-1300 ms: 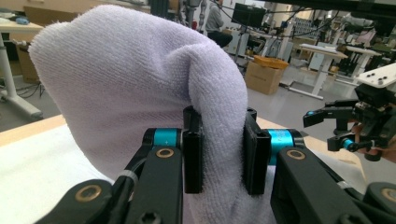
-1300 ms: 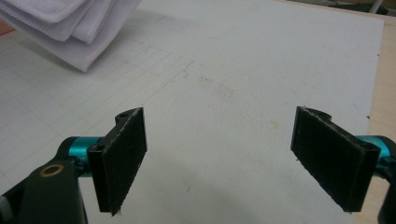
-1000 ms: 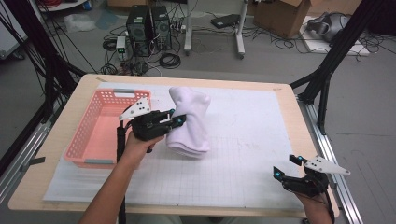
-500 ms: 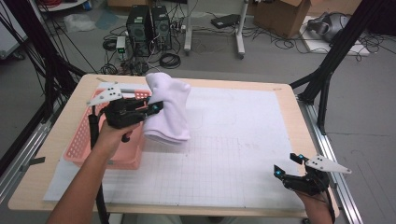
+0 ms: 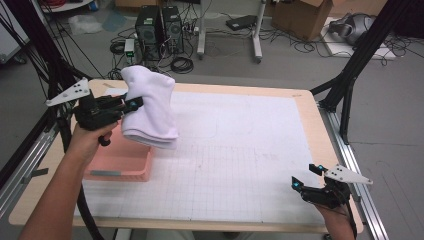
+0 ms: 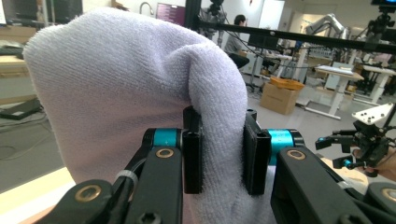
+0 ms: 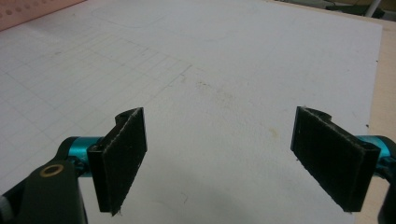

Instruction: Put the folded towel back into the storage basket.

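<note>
A table (image 5: 300, 100) with a pale wood top carries the things. A white mat (image 5: 240, 165) with a thin grid covers most of it — the wood stays bare as a border on all sides. A pink basket (image 5: 120, 162) stands on the left part of the mat. The mat shows some faint stains near the middle — nothing lies on its right part.
</note>
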